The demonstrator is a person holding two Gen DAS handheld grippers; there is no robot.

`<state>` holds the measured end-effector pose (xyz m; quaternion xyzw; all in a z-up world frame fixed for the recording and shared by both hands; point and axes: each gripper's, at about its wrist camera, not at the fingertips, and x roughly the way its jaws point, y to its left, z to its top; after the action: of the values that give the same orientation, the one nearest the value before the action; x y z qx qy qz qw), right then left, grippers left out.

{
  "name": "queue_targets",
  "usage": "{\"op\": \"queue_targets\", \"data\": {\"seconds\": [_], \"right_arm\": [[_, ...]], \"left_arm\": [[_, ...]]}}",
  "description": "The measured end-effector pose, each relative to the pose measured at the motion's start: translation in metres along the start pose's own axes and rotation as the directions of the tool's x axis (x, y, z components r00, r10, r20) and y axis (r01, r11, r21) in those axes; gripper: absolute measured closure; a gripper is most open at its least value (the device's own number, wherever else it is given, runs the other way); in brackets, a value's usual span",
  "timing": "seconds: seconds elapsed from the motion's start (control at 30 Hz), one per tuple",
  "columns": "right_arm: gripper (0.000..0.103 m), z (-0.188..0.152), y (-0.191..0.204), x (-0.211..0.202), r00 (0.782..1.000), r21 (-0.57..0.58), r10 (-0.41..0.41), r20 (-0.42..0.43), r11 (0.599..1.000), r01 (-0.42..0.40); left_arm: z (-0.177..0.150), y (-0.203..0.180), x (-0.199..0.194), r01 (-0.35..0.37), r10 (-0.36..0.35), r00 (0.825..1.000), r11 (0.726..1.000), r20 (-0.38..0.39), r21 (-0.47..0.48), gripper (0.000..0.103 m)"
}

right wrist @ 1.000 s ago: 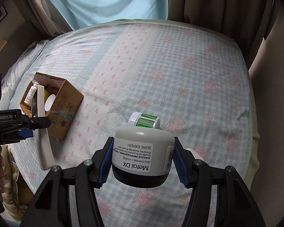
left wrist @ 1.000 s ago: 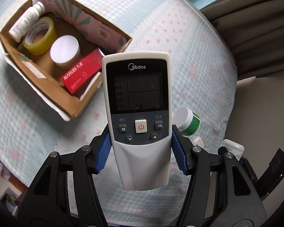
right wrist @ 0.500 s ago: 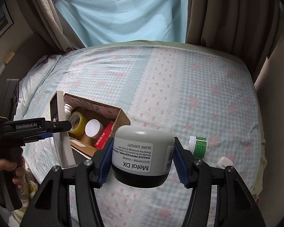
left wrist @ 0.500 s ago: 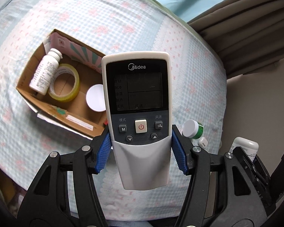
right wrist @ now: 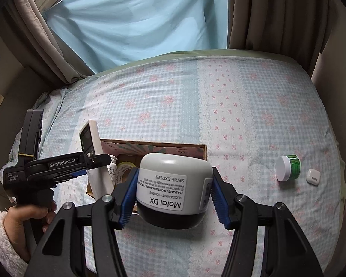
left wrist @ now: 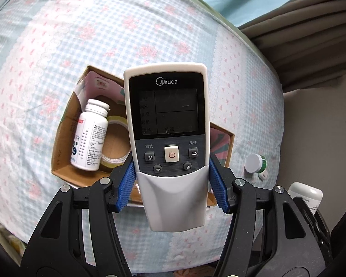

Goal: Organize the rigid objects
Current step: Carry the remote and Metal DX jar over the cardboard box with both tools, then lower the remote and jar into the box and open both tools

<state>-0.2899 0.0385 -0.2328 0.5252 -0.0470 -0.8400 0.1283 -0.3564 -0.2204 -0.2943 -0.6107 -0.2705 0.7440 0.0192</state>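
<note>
The left hand-held gripper [left wrist: 171,184] clamps a white Midea remote [left wrist: 168,138] by its lower sides, above an open cardboard box [left wrist: 64,138] on the bed [left wrist: 103,34]. Inside lie a white pill bottle [left wrist: 90,138] and a tape roll [left wrist: 116,143], touching. Near the bed's right edge lies a green jar [left wrist: 256,162], a small white case [left wrist: 263,176] just beside it.

My left wrist camera looks steeply down, close over the cardboard box [left wrist: 62,143]. My right wrist camera sits farther back, facing across the bed [right wrist: 253,115] toward the window. Both views share the box and bedspread.
</note>
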Motion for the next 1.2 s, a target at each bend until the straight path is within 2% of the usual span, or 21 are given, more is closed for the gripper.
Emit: {"op": "queue_targets", "data": {"seconds": [0.27,0.37,0.47,0.57,0.87,0.97,1.0,1.03,1.07,1.1,1.17,1.2], "right_arm": [[0.049,0.009,0.016,0.062,0.993,-0.012,-0.02,-0.113,1.0,0.019],[0.049,0.007,0.013,0.09,0.985,-0.014,-0.027,-0.168,1.0,0.025],[0.049,0.002,0.007,0.118,0.976,-0.012,-0.028,-0.218,1.0,0.026],[0.049,-0.004,-0.002,0.142,0.968,0.01,-0.021,-0.249,1.0,0.024],[0.049,-0.013,-0.012,0.19,0.952,0.05,-0.014,-0.305,0.998,0.031],[0.048,-0.009,-0.018,0.197,0.95,0.085,-0.017,-0.311,0.995,0.045],[0.048,-0.007,-0.023,0.199,0.948,0.112,-0.004,-0.317,0.993,0.041],[0.045,-0.005,-0.028,0.201,0.945,0.146,0.017,-0.326,0.989,0.032],[0.04,-0.003,-0.033,0.202,0.943,0.18,0.045,-0.331,0.984,0.017],[0.022,-0.001,-0.038,0.2,0.945,0.206,0.065,-0.321,0.979,0.002],[0.011,0.002,-0.04,0.189,0.957,0.228,0.092,-0.274,0.973,-0.029],[0.002,0.003,-0.04,0.184,0.963,0.222,0.079,-0.258,0.975,-0.02]], "left_arm": [[0.011,0.025,0.051,0.022,-0.027,0.998,0.996,-0.055,-0.086,0.048],[0.009,0.027,0.076,0.01,-0.018,0.996,0.996,-0.087,-0.089,0.048],[0.007,0.026,0.096,-0.012,0.007,0.995,0.999,-0.104,-0.049,0.048],[0.003,0.029,0.109,-0.035,0.032,0.993,0.999,-0.113,-0.027,0.048],[0.001,0.036,0.125,-0.047,0.04,0.994,0.997,-0.103,-0.066,0.047],[0.0,0.039,0.122,-0.071,0.06,0.992,0.993,-0.115,-0.097,0.033],[0.001,0.042,0.119,-0.055,0.042,0.993,0.992,-0.114,-0.113,0.006],[-0.001,0.044,0.116,-0.03,0.017,0.995,0.992,-0.101,-0.126,0.0],[-0.004,0.044,0.113,-0.028,0.016,0.996,0.991,-0.09,-0.129,0.0],[-0.006,0.045,0.11,-0.026,0.016,0.997,0.991,-0.079,-0.133,0.0],[-0.013,0.047,0.105,-0.028,0.016,0.996,0.991,-0.085,-0.132,0.0],[-0.017,0.048,0.104,-0.036,0.024,0.996,0.991,-0.091,-0.126,0.0]]}}
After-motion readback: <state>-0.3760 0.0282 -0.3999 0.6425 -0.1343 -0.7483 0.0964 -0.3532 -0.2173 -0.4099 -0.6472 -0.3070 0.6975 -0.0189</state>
